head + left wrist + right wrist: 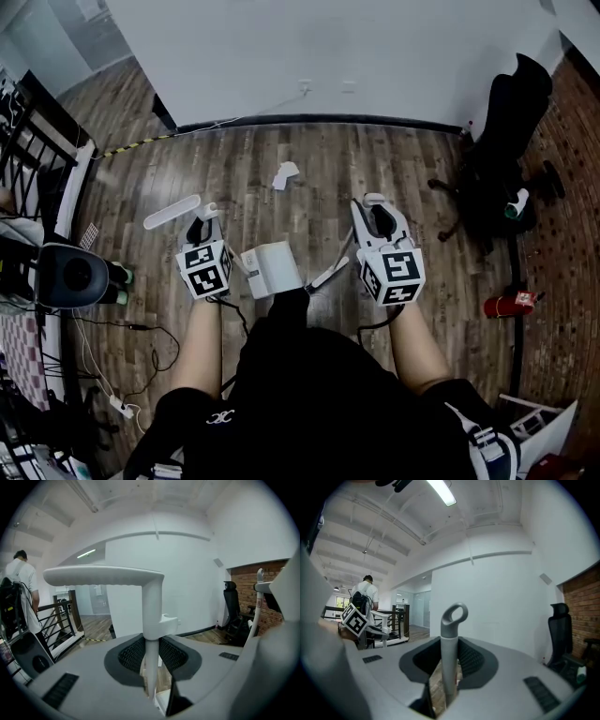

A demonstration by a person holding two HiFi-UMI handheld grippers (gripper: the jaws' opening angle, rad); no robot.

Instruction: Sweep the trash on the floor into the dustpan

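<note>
While the left claw [206, 217] clamps the dustpan handle [151, 620] and the right claw [375, 208] clamps the broom handle [449, 658], trash [285, 174], a crumpled scrap, lies on the floor [394, 159] ahead, well apart from the dustpan [274, 270]. Likely light, flighty; stiff tools, gripped at shafts.

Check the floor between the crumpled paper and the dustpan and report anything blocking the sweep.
Nothing visible blocks it. Only bare wooden floor lies between the crumpled paper and the dustpan, held by the left tongs; the right tongs hold the broom. The office chair stands well off to the right.
</note>
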